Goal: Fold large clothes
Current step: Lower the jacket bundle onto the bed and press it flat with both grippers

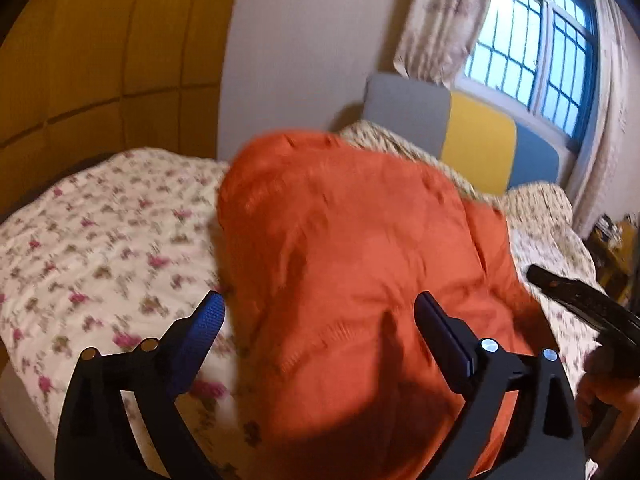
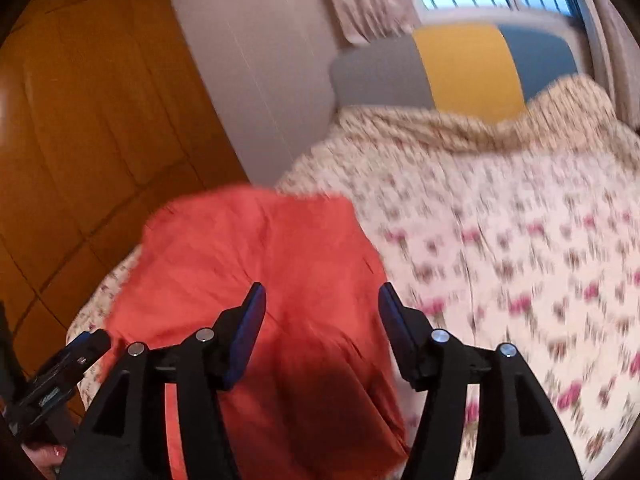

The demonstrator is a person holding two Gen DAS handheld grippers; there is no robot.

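An orange-red garment (image 1: 352, 248) lies in a folded bundle on the floral bedspread (image 1: 100, 240). It also shows in the right wrist view (image 2: 256, 256). My left gripper (image 1: 320, 316) is open above the garment's near part, its blue-padded jaws wide apart, holding nothing. My right gripper (image 2: 322, 308) is open too, over the garment's right edge, holding nothing. The right gripper's tip shows at the right in the left wrist view (image 1: 576, 292). The left gripper shows at the lower left in the right wrist view (image 2: 64, 368). Both views are motion-blurred.
The bed has a grey, yellow and blue headboard (image 1: 476, 136) under a barred window (image 1: 532, 44) with curtains. A crumpled floral quilt (image 2: 460, 128) lies near the headboard. A wooden wardrobe (image 1: 100, 52) stands left of the bed. A cluttered bedside stand (image 1: 612, 240) is at far right.
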